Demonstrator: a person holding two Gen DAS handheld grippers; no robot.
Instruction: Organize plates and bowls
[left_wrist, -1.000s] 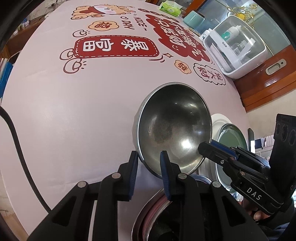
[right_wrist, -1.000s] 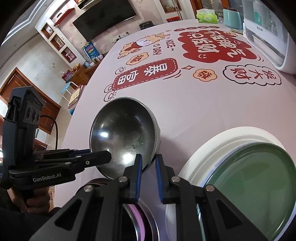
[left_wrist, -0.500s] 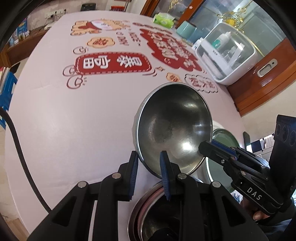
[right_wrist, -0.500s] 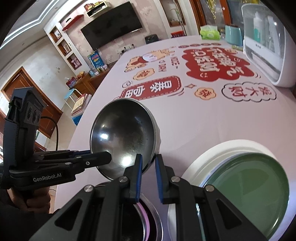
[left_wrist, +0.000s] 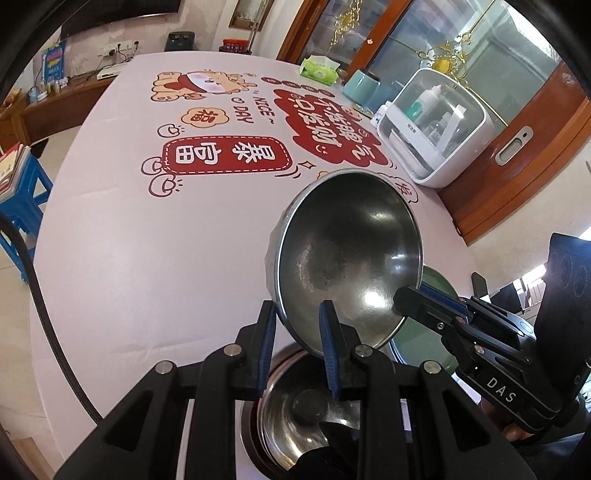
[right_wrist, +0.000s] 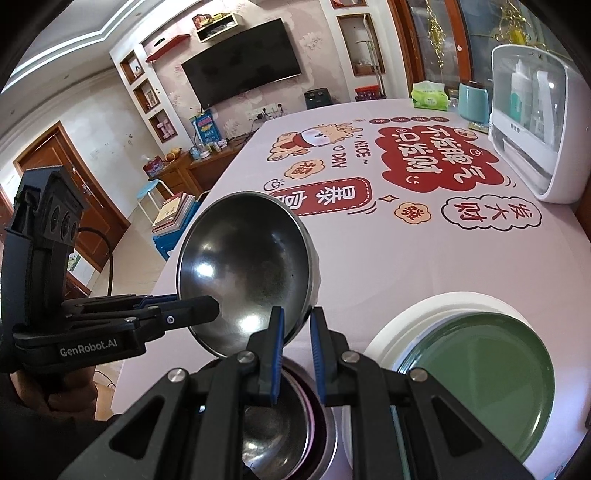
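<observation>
Both grippers have lifted the steel bowl (left_wrist: 347, 266) higher above the stacked bowls (left_wrist: 306, 410) at bottom centre; left gripper (left_wrist: 295, 332) and right gripper (right_wrist: 297, 336) pinch its rim, green plate (right_wrist: 480, 376) lower right

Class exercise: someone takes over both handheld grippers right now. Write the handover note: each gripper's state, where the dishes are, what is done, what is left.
Left gripper: shut on the rim of the steel bowl.
Right gripper: shut on the same bowl's rim at another spot. The bowl hangs tilted in the air, held by both.
Directly below: nested steel bowls on the table.
Beside them: a green plate stacked on a white plate.
Done: plates stacked, lower bowls nested.
Left: probably set the held bowl down, likely onto a stack; release both grips only once it rests.
</observation>
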